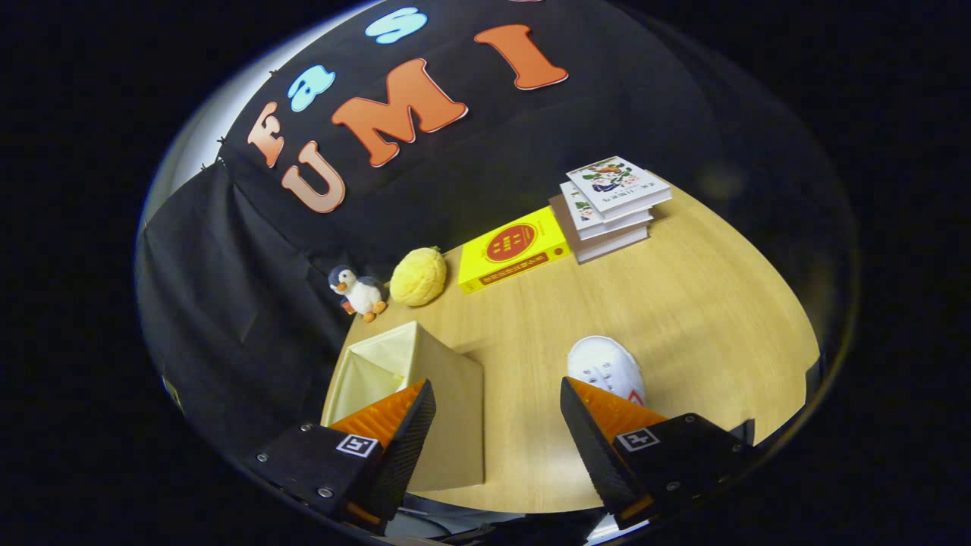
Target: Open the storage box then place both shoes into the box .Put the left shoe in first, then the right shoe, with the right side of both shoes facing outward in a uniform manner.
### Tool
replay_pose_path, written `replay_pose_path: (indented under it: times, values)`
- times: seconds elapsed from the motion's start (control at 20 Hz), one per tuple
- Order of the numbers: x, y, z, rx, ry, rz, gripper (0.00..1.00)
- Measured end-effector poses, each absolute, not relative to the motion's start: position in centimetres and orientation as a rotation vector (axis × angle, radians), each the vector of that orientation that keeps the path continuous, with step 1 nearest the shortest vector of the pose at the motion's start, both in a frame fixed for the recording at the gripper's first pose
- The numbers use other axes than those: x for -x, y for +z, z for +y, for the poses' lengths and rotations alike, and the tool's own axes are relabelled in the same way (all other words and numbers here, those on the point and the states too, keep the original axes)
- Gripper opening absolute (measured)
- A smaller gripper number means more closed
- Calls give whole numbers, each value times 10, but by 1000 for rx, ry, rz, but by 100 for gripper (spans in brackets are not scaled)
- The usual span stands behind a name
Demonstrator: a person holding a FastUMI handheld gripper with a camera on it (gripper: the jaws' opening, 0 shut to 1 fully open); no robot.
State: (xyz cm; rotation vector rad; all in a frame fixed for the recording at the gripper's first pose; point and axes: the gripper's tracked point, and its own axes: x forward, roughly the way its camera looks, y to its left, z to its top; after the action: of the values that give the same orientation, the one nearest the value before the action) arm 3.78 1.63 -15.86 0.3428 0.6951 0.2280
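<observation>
Wooden table [683, 303]. Along far edge by black cloth: penguin plush [356, 291], yellow plush ball [418, 277] just beside, yellow book [513, 249] lying flat, stack of books [613, 206] touching it.

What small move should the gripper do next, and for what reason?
Probably swing toward the white shoe and lower over it. The gripper is open and holds nothing, the storage box beside its one finger already stands open with its pale inside showing, and the shoe lies on the table just ahead of the other finger.
</observation>
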Motion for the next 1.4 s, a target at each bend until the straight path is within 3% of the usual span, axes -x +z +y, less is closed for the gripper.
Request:
replay_pose_path:
  times: [0.35,0.55,0.7,0.8,1.2,1.4]
  values:
    - [-42,-221,-54,-298,164,820,99]
    - [-32,-265,-60,-239,157,941,94]
    - [-31,-290,-70,-185,138,1001,73]
    - [-32,-300,-70,-173,140,1026,65]
    - [-42,-331,-71,21,194,1073,49]
    - [-44,-333,-69,104,247,1056,48]
